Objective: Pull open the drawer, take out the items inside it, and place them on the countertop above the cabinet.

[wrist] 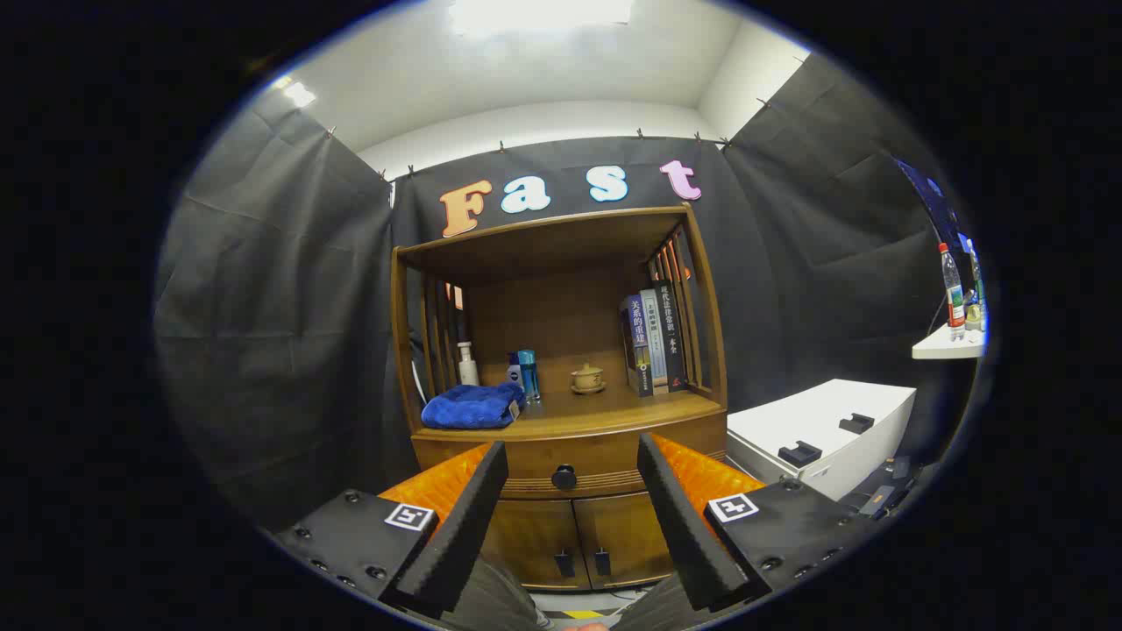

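A wooden cabinet [561, 350] stands ahead against the black cloth. Its drawer [570, 456] is closed, with a round dark knob [564, 478] at the middle of its front. My gripper [571, 460] is open, and the knob sits between the two fingertips, some way beyond them. Nothing is held. The countertop [605, 410] above the drawer carries a folded blue towel [472, 407], a white pump bottle [467, 364], a blue container [527, 373], a small tan teacup [587, 379] and several upright books [653, 340]. What lies inside the drawer is hidden.
Two lower cabinet doors [578, 543] with dark handles sit under the drawer. A white box [820, 434] stands to the cabinet's right. Further right, a white shelf [947, 346] holds a bottle [952, 289] with a red cap.
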Demonstrator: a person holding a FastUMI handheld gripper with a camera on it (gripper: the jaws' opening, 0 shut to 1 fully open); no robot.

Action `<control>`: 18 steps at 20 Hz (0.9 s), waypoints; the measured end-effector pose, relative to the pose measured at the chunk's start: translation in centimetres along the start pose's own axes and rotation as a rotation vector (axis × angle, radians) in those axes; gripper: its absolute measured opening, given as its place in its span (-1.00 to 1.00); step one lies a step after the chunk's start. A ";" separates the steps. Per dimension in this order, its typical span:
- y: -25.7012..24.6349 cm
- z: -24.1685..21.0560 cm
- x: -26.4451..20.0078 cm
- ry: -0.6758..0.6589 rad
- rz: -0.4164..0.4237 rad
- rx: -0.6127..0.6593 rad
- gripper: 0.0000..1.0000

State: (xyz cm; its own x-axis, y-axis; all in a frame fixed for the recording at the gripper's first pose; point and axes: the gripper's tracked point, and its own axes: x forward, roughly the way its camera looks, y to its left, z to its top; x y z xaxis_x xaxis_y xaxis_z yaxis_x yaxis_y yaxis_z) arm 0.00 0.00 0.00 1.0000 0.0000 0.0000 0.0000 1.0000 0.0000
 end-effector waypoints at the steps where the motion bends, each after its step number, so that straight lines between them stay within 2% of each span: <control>1: 0.1 -0.1 0.1 0.000 0.002 -0.006 0.95; 6: 0.4 0.5 3.1 -0.005 0.020 0.004 0.95; 11: 1.0 0.5 10.7 -0.022 0.016 -0.050 0.95; 14: 1.9 -2.6 15.2 0.002 0.005 -0.095 0.96; 18: 2.1 -9.7 20.3 0.103 -0.022 -0.111 0.96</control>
State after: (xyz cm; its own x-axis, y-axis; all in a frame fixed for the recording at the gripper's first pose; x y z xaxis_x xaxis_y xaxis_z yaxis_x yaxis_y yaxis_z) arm 20.33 2.05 -9.70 0.9944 -0.0280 -0.1016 0.0166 0.9936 -0.1120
